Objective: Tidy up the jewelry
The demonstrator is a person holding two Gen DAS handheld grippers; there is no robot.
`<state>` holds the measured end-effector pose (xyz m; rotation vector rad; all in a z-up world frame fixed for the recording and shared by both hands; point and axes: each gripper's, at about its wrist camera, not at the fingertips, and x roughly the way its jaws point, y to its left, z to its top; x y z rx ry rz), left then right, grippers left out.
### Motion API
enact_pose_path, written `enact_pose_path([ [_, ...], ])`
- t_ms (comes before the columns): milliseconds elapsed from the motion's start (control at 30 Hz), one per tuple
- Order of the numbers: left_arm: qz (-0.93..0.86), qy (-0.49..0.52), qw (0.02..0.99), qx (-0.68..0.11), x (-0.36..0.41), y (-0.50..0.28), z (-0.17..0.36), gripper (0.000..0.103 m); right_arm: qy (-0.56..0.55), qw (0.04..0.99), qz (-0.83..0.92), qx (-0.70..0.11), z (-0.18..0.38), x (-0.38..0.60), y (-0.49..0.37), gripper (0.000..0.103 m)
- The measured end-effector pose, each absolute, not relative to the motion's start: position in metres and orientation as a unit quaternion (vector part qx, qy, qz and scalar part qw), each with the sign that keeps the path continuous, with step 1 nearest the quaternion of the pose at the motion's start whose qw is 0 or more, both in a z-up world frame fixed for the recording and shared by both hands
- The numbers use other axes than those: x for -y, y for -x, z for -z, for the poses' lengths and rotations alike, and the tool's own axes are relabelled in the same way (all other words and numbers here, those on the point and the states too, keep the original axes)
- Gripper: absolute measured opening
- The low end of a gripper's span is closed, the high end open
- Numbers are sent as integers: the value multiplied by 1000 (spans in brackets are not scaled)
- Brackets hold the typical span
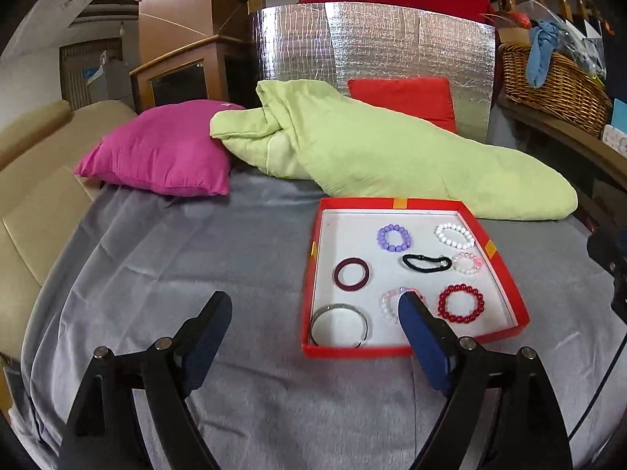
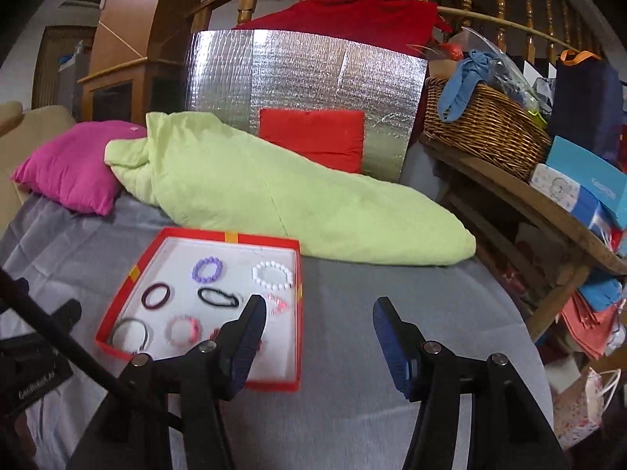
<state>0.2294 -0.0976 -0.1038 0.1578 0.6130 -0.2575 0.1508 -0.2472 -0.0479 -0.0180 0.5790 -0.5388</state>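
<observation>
A red tray (image 1: 505,274) with a white floor lies on the grey bed cover; it also shows in the right wrist view (image 2: 117,301). It holds several bracelets: purple beads (image 1: 394,237), white beads (image 1: 454,235), a black hair tie (image 1: 426,263), a clear pink one (image 1: 466,263), a dark maroon ring (image 1: 351,272), red beads (image 1: 461,303), a silver bangle (image 1: 339,326) and pale pink beads (image 1: 390,303). My left gripper (image 1: 315,307) is open and empty, its right finger over the tray's front. My right gripper (image 2: 319,315) is open and empty, just right of the tray.
A light green blanket (image 1: 372,149) lies behind the tray, with a magenta pillow (image 1: 156,156) to its left and a red cushion (image 1: 403,98) against a silver foil panel. A wicker basket (image 2: 482,129) and boxes sit on a wooden shelf to the right.
</observation>
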Motion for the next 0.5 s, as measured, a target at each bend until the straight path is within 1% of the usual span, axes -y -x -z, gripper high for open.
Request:
enact_pose_path([
  [500,87,-121,947,-285,101,-229,115,88,7,914,268,-306,67,246,-146,62],
])
